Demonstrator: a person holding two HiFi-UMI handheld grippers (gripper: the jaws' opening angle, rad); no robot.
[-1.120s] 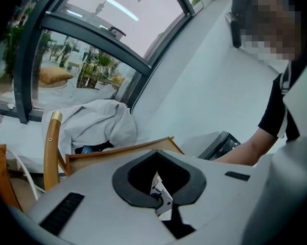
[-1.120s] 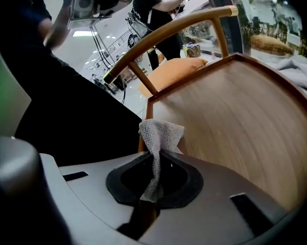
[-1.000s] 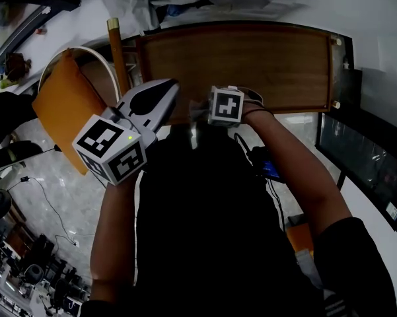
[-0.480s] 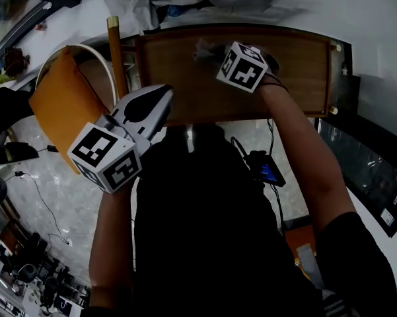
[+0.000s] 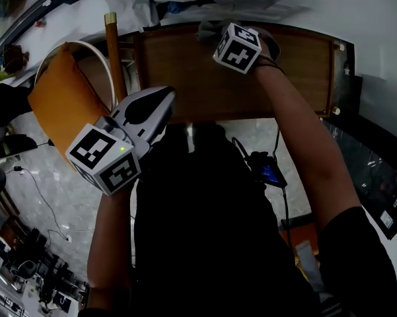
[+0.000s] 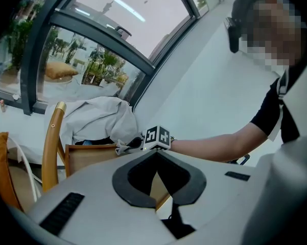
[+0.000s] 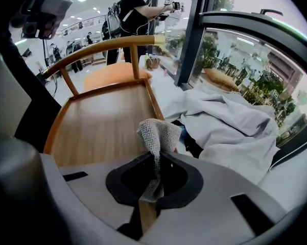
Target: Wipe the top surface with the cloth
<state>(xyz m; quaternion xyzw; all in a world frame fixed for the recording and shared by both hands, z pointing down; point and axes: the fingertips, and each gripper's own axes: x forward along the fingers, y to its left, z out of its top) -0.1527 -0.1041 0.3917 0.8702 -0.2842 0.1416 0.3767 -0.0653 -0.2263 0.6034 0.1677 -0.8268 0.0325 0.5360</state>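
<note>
Cloth [image 7: 161, 134] over wooden top [image 7: 102, 121], far edge.
We note right gripper [image 7: 156, 160] jaws clamping it; left gripper [image 6: 156, 154] clenched empty, short of the top.

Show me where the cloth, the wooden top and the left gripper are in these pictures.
cloth [image 7: 159, 131], right gripper view, on its bunched free end.
wooden top [image 7: 104, 121], right gripper view, on its bare middle.
left gripper [image 6: 157, 152], left gripper view, where its shut fingertips meet.
</note>
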